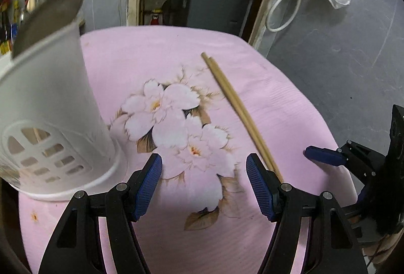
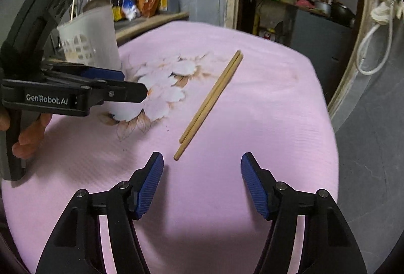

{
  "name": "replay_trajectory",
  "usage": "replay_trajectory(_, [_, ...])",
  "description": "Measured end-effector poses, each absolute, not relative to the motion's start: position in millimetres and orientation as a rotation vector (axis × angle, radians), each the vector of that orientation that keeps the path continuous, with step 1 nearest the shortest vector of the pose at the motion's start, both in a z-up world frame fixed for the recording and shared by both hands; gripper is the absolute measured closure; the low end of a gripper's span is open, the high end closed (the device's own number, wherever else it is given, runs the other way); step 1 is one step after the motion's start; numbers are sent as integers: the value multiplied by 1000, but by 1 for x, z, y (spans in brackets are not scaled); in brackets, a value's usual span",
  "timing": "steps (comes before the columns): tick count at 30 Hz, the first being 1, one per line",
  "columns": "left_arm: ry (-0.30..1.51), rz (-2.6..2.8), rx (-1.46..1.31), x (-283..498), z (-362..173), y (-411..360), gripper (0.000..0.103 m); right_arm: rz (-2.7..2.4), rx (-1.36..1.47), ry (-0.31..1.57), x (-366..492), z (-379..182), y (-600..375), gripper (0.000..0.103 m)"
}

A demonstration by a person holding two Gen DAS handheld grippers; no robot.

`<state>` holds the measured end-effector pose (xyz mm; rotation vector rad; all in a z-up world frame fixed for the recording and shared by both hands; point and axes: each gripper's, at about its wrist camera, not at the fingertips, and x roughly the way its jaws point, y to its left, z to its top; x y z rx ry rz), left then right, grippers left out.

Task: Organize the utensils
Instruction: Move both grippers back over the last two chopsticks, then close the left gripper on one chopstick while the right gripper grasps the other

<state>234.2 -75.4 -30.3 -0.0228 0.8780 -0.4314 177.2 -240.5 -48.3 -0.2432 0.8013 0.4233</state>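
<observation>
— Across the tabletop (image 2: pixel 265 102) lies a pink cloth with a printed flower cluster (image 1: pixel 176 122) in the middle. What stands beside the flowers?

— On the left of the flowers, touching the print's edge, a white plastic utensil holder (image 1: pixel 53 107) stands upright, with cut-out slots low in its wall. Something wooden shows through the slots, too hidden to name.

— And the chopsticks (image 2: pixel 209 102)?

— A wooden pair, flat on the cloth just right of the flowers, lying side by side and touching. In the right wrist view their long axis runs diagonally: near tips point toward the right gripper (image 2: pixel 202 180), far ends point away toward the doorway, up and right. One stick sits slightly further forward than the other.

— The left gripper (image 1: pixel 204 185)?

— It hangs over the near edge of the flowers, fingers spread wide, nothing between them. Its right finger (image 1: pixel 260 188) overlaps the chopsticks' near end in its own view; contact cannot be judged.

— The right one?

— Fingers wide apart too, empty, just short of the chopsticks' near tips, right of the flowers.
</observation>
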Motion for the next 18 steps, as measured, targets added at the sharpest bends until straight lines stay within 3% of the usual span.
replay_trajectory(4, [895,-435,-32,237,-33,-73,40,401,-280,830,183,-53,-235,43])
replay_trajectory(10, [916,-455,-47,243,-34,-74,41,335,-319,814,192,-50,-236,67])
replay_trajectory(18, [945,-507,-87,268,-32,-82,60,287,-338,797,228,-48,-242,82])
